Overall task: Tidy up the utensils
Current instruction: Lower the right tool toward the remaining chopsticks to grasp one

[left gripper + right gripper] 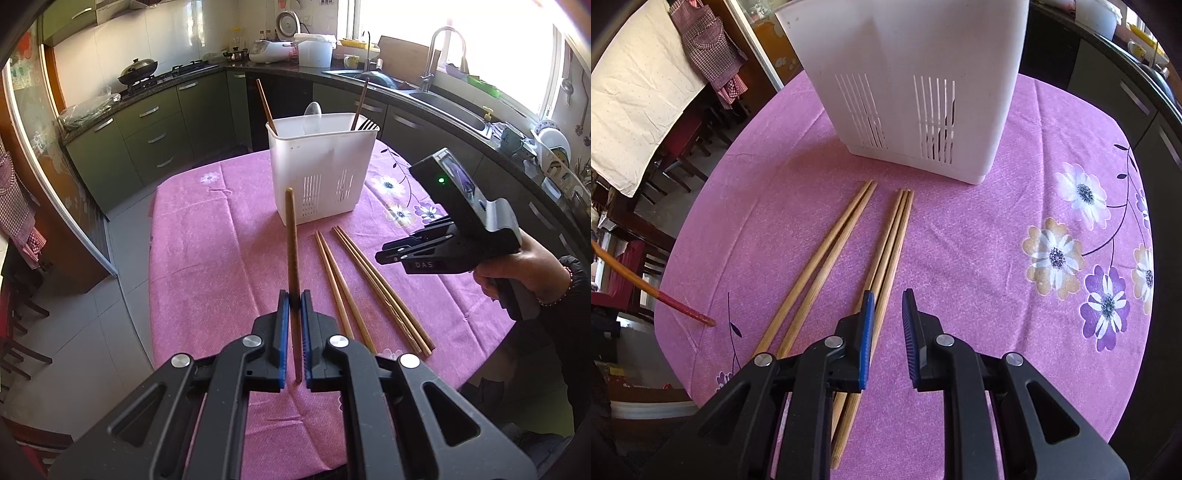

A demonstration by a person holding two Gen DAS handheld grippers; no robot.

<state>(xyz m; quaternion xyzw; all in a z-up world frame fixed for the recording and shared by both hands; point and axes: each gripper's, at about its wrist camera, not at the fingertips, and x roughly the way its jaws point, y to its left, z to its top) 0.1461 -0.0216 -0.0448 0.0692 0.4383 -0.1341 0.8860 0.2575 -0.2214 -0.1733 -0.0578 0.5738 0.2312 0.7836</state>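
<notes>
Left gripper (294, 301): jaws clamped on a single dark brown wooden chopstick (293, 258), held near upright; its top end rises ahead of the jaws, its lower end hangs behind them.

Right gripper (888, 306): jaws apart, nothing between them, hovering low over the desk covered by a pink floral tablecloth (1015, 229).

Two pairs of light bamboo chopsticks (846, 254) lie flat on the cloth. One pair runs just under the right gripper's left jaw; the other lies further to that side, near but apart.

White slotted plastic utensil holder (320, 166) stands upright on the desk, straight ahead of both sets of jaws, beyond the far tips of the lying chopsticks. It contains two dark chopsticks leaning at opposite ends and a spoon (312, 110) between them.
</notes>
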